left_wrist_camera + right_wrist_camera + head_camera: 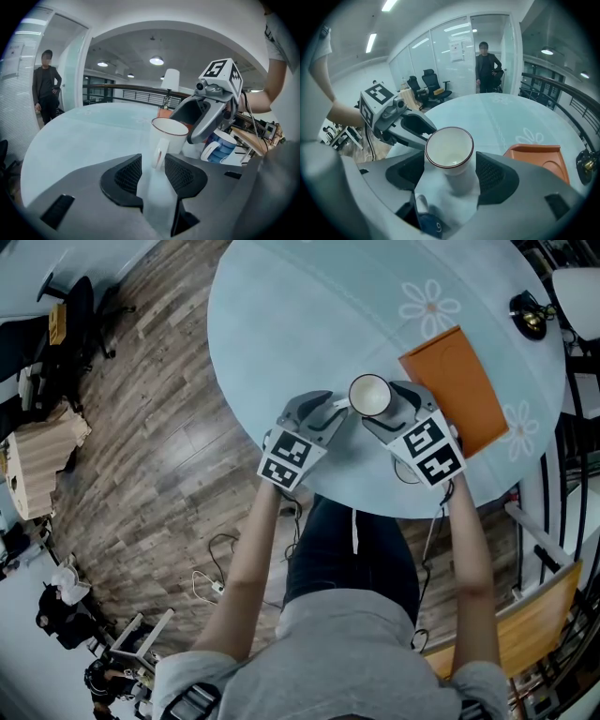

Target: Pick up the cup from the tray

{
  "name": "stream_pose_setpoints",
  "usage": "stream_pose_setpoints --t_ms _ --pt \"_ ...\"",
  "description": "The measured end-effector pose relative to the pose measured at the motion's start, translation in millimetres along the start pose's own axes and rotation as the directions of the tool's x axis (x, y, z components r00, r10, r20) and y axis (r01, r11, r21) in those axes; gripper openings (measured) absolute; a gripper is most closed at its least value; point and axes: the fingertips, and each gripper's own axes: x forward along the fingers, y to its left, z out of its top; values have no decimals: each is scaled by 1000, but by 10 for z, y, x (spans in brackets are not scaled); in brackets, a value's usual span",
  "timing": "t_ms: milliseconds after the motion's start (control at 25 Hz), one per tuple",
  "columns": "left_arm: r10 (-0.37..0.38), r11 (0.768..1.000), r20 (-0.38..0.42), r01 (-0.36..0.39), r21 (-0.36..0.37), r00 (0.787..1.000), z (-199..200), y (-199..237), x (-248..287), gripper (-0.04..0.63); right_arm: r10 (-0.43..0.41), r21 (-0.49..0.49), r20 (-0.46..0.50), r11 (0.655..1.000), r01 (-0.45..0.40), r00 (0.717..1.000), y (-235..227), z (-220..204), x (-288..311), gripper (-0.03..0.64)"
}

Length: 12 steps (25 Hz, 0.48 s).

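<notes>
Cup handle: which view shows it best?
Left gripper view: the handle of the white cup faces the camera, between the left gripper's parted jaws. Head view shows only the cup's rim from above, the handle a sliver at most. Right gripper view shows the cup's inside; handle hidden.

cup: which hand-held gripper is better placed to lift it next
Probably right: the right hand-held gripper has its jaws close around the cup body; the left hand-held gripper stands open, with only the handle loose between its jaws.

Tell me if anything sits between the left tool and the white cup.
Nothing visible does. The cup already has its handle between the left tool's open jaws, untouched by the pads; the right tool holds its body.
</notes>
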Motion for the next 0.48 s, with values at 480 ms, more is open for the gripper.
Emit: stream_pose_setpoints --t_ms 480 --pt "96 995 148 -99 13 984 632 91 -430 75 -142 155 311 983 97 940 -167 494 -742 341"
